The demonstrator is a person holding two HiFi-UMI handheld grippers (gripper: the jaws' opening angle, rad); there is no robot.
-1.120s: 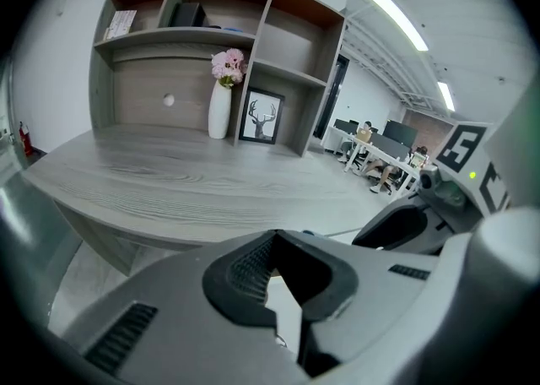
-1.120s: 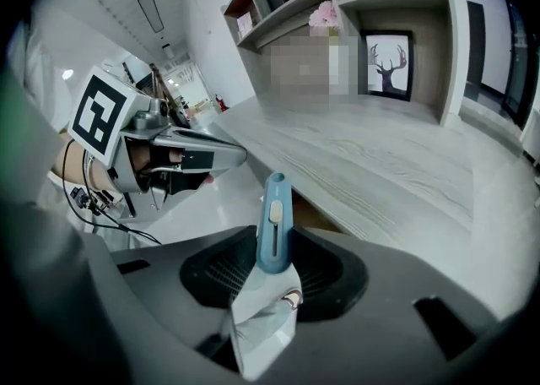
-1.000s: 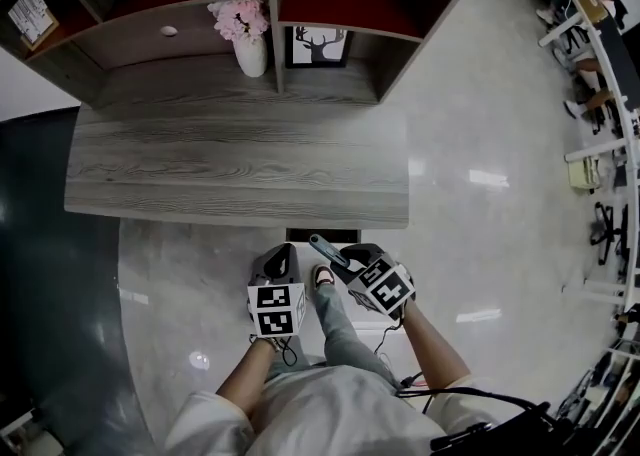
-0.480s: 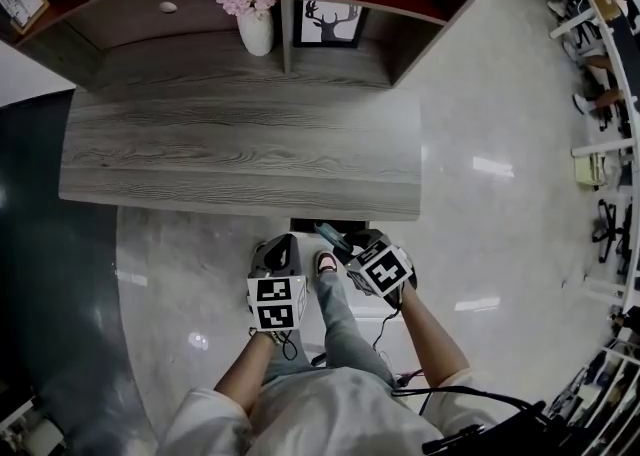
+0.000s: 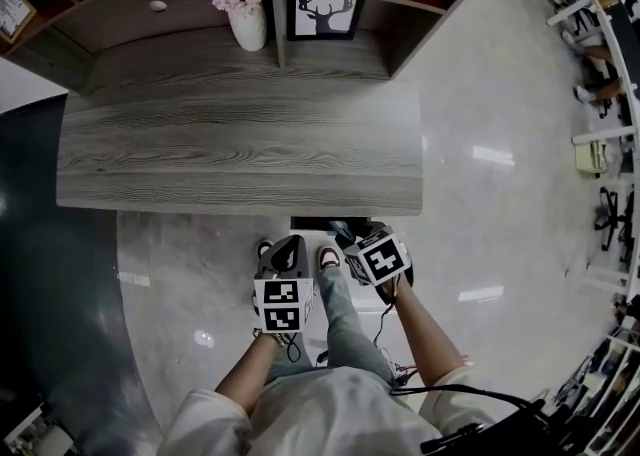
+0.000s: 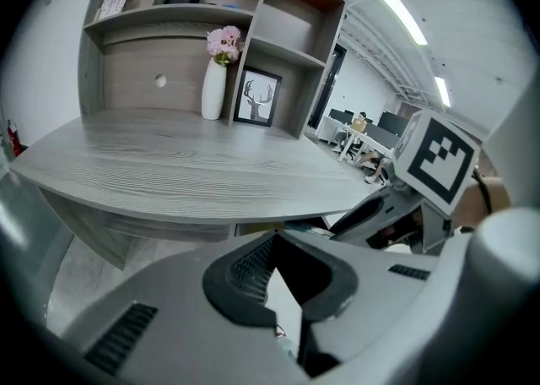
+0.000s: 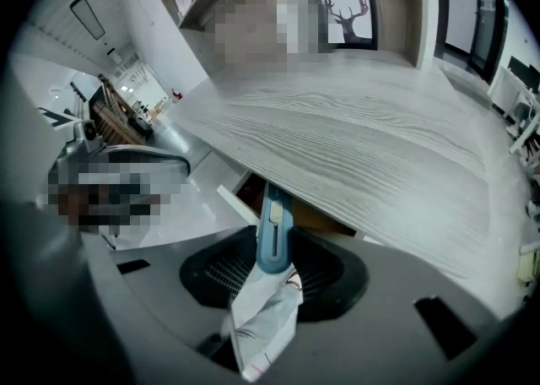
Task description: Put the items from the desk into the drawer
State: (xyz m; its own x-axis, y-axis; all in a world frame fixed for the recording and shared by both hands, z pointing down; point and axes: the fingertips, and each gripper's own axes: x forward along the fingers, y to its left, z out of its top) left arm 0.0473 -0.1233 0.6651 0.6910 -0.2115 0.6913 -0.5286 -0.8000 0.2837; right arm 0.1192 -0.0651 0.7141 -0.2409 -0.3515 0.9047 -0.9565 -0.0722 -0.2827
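A blue utility knife with a white tag hanging under it is clamped in my right gripper, blade end pointing forward. In the head view the right gripper is low in front of the grey wooden desk, and the knife reaches the dark opening of the drawer under the desk's front edge. The drawer stands partly pulled out. My left gripper hangs just left of it, jaws closed with nothing between them.
A white vase of pink flowers and a framed deer picture stand at the back of the desk, under shelves. The person's legs and shoes are below the grippers. Polished floor spreads to the right.
Both grippers have moved forward toward the desk's front edge. The knife's tip has come up to the drawer opening. The head view has shifted a little closer to the desk.
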